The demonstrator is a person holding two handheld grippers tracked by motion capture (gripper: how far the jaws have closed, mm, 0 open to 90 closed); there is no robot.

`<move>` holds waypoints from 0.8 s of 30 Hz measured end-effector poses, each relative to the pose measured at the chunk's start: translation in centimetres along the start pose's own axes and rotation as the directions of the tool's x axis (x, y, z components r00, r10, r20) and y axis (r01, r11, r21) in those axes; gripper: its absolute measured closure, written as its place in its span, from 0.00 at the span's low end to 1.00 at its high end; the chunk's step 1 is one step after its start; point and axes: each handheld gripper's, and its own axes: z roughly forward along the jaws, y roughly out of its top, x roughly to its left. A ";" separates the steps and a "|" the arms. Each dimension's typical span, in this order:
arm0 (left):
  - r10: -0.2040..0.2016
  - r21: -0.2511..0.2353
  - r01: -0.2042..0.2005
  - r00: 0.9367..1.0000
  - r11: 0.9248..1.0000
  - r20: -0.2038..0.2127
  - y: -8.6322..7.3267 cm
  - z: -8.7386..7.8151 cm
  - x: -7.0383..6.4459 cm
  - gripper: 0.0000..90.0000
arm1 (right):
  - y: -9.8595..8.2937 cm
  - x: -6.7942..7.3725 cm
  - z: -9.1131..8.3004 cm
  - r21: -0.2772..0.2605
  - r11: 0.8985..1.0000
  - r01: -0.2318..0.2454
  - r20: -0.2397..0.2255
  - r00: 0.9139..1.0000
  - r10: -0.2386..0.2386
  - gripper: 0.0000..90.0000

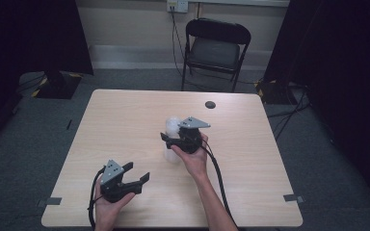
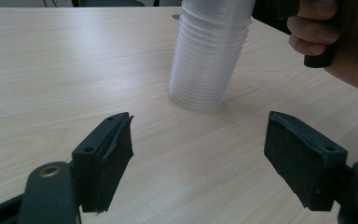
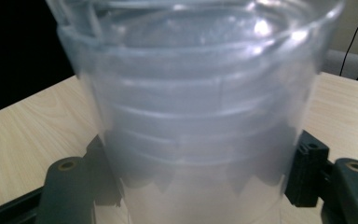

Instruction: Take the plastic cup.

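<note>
Stack of clear ribbed plastic cups (image 1: 172, 137), nested and upright, near the middle of a pale wood-grain table (image 1: 125, 125). Right gripper (image 1: 169, 140), black with a grey three-cornered plate, closed around the stack's upper part, jaws pressing both sides of the translucent wall (image 3: 200, 116) in the right gripper view. Left gripper (image 1: 138, 173) well apart, near the table's front left, jaws spread wide and holding nothing, aimed at the stack. Likely step: steadying or lifting the top cups to separate them. Next move probably calls for bringing the left gripper in low to clamp the stack's base, then pulling the upper cups straight up without squeezing the thin walls out of shape. Left gripper view: stack's foot (image 2: 198, 93) flat on the table and the right hand (image 2: 335, 37) above it. High view: small dark round disc (image 1: 210, 104) near the far edge and a black folding chair (image 1: 214, 48) beyond the table.
</note>
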 end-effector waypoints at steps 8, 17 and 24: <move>-0.001 0.001 0.001 1.000 1.000 -0.002 0.0 0.0 0.1 0.26 | 0.9 0.0 -0.4 -0.024 1.000 -0.006 -0.009 1.000 0.006 0.33; -0.001 0.000 0.001 1.000 1.000 0.003 0.0 0.2 0.1 0.26 | 1.7 0.1 -1.0 -0.062 0.998 -0.003 -0.016 1.000 0.002 0.34; 0.005 0.002 -0.005 1.000 1.000 0.003 0.0 0.3 -0.1 0.26 | 2.3 0.2 -1.4 -0.089 0.996 -0.011 -0.010 1.000 0.010 0.35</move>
